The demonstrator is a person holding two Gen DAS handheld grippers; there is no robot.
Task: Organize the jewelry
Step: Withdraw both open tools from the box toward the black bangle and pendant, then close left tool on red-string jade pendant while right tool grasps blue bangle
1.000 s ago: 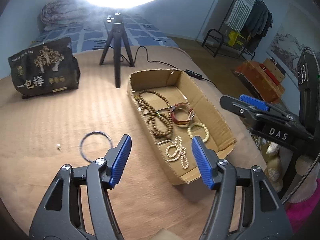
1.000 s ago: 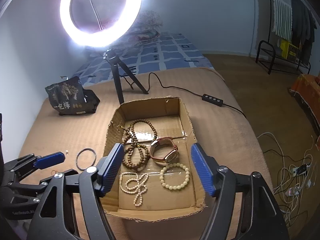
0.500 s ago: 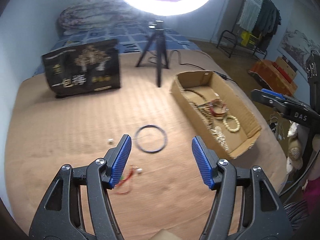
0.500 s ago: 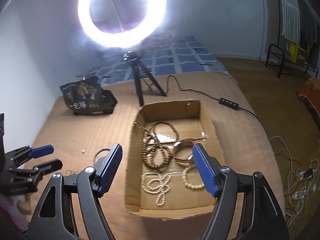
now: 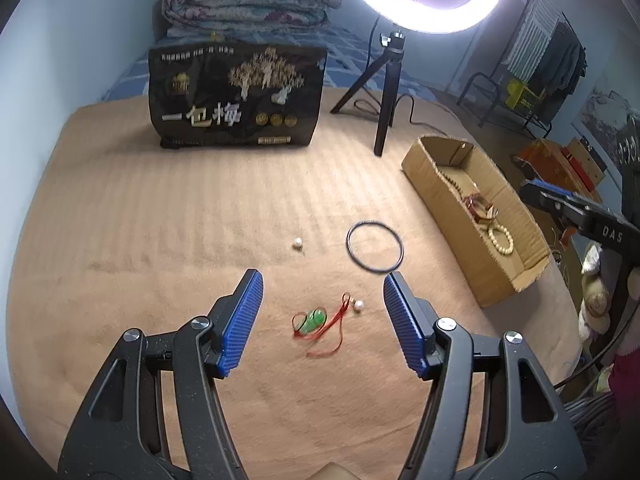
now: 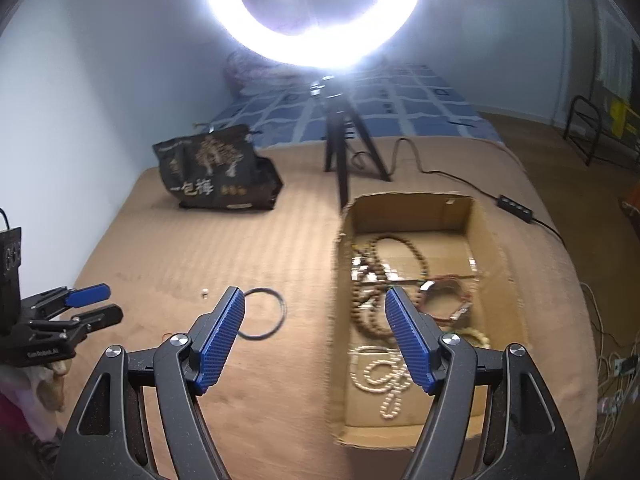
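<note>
A green pendant on a red cord [image 5: 314,320] lies on the brown blanket between and just beyond my open, empty left gripper [image 5: 322,312]. A small white bead [image 5: 359,306] lies beside it, another white bead [image 5: 297,244] farther off. A dark ring bangle [image 5: 375,245] lies flat beyond; it also shows in the right wrist view [image 6: 262,312]. A cardboard box [image 6: 412,208] holds brown bead strands [image 6: 372,280], a watch [image 6: 448,300] and white bead strings [image 6: 380,376]. My right gripper [image 6: 314,334] is open and empty, above the box's left wall.
A black snack bag [image 5: 236,108] stands at the back. A ring light on a black tripod [image 5: 386,80] stands behind the box, its cable [image 6: 460,176] trailing right. A folded quilt [image 5: 248,4] lies at the far end. The blanket's edge drops off at the right.
My left gripper has swung left, away from the box, to over the green pendant and beads. My right gripper has shifted left, from over the box middle to its left wall.
</note>
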